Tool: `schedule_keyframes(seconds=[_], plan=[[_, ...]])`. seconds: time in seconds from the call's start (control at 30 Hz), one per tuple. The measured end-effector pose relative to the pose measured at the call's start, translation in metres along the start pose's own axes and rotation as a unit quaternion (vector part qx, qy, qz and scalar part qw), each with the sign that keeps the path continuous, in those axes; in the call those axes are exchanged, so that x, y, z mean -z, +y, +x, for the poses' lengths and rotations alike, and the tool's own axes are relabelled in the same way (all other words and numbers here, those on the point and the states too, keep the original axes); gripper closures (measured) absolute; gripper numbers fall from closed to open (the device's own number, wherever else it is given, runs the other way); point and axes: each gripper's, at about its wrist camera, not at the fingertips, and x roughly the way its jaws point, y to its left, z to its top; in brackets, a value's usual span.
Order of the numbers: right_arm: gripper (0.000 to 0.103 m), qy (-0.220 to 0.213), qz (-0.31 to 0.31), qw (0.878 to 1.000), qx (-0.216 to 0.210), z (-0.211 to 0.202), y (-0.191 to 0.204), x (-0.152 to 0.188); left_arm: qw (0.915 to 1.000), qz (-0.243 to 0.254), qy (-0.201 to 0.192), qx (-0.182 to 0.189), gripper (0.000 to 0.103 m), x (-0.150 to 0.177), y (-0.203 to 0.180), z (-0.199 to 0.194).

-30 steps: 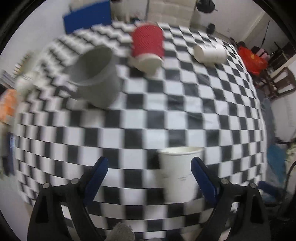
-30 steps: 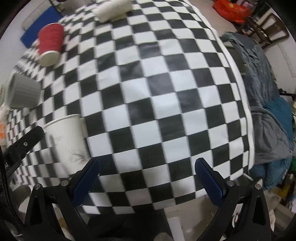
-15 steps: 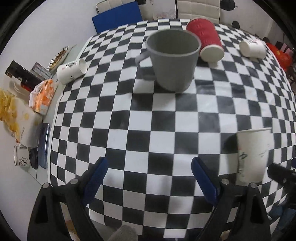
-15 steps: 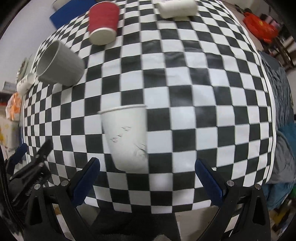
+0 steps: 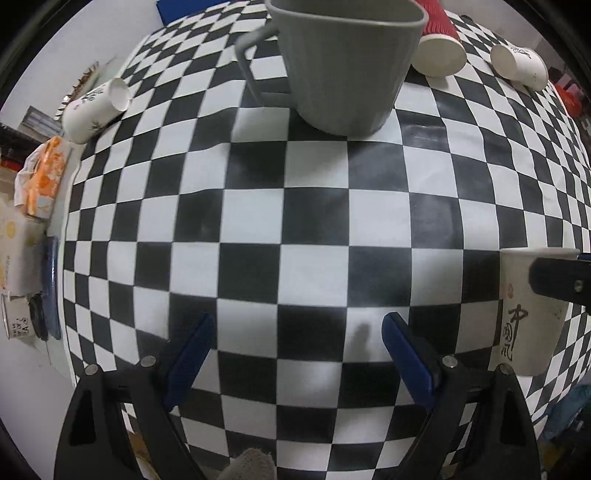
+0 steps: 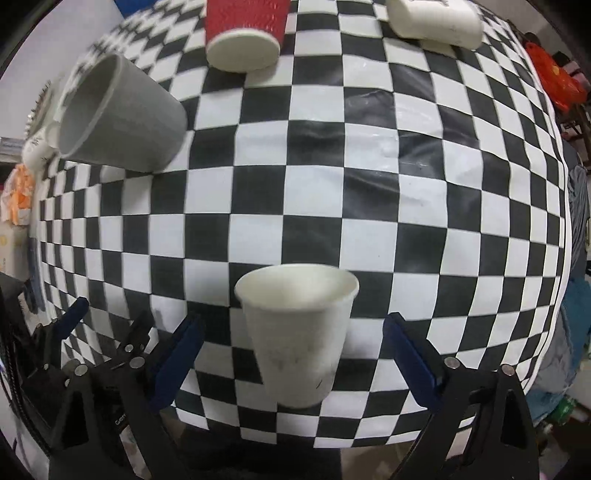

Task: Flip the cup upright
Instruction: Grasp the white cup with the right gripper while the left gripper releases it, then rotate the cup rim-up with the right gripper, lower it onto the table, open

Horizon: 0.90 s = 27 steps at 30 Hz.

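White paper cup (image 6: 297, 336) stands upright on checkered tabletop (image 6: 369, 206), btwn wide-open right hand-held gripper (image 6: 291, 358) jaws; left hand-held gripper (image 5: 295, 358) open, empty. Risk: jaw nudge tips it.

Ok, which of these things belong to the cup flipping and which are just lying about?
Job: red cup, on its side; two white cups on their sides; upright white cup; right gripper.

Lying about: grey mug, orange packet, left gripper.
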Motion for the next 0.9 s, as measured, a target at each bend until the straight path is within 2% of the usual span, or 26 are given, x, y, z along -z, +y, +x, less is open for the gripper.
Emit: schedule_keyframes(seconds=[0.07,0.1,0.17,0.27,0.33,0.43,0.53,0.67,0.73,0.9], plan=[[0.016,0.021,0.000,1.000,0.002,0.009,0.000,-0.007,1.0000,0.002,0.003,0.005,0.011,-0.004,-0.003,0.002],[0.023,0.027,0.001,1.000,0.001,0.012,-0.001,-0.008,1.0000,0.004,0.002,0.005,0.011,-0.006,-0.004,0.002],[0.032,0.041,0.004,0.999,-0.003,0.018,-0.003,-0.009,0.9999,0.010,-0.001,0.008,0.011,-0.009,-0.008,0.000],[0.034,0.033,0.006,0.999,-0.012,0.016,-0.007,-0.007,0.9998,0.016,-0.005,0.012,0.011,-0.013,-0.011,-0.002],[0.035,0.012,0.013,1.000,-0.016,0.007,-0.011,-0.003,0.9997,0.017,-0.005,0.015,0.011,-0.017,-0.013,-0.003],[0.035,-0.046,0.035,0.998,-0.024,-0.011,-0.019,-0.003,0.9997,0.017,-0.008,0.018,0.011,-0.019,-0.013,-0.004],[0.036,-0.134,0.068,0.988,-0.030,-0.033,-0.030,0.000,0.9997,0.010,-0.007,0.021,0.011,-0.023,-0.013,-0.003],[0.036,-0.256,0.094,0.962,-0.029,-0.050,-0.048,0.008,0.9997,0.002,-0.002,0.024,0.011,-0.033,-0.016,0.001],[0.036,-0.308,0.089,0.947,-0.020,-0.048,-0.043,0.019,0.9997,0.003,-0.003,0.023,0.011,-0.033,-0.017,0.001],[0.036,-0.364,0.063,0.929,0.001,-0.041,-0.028,0.045,0.9996,0.016,-0.008,0.022,0.011,-0.031,-0.017,0.001]])
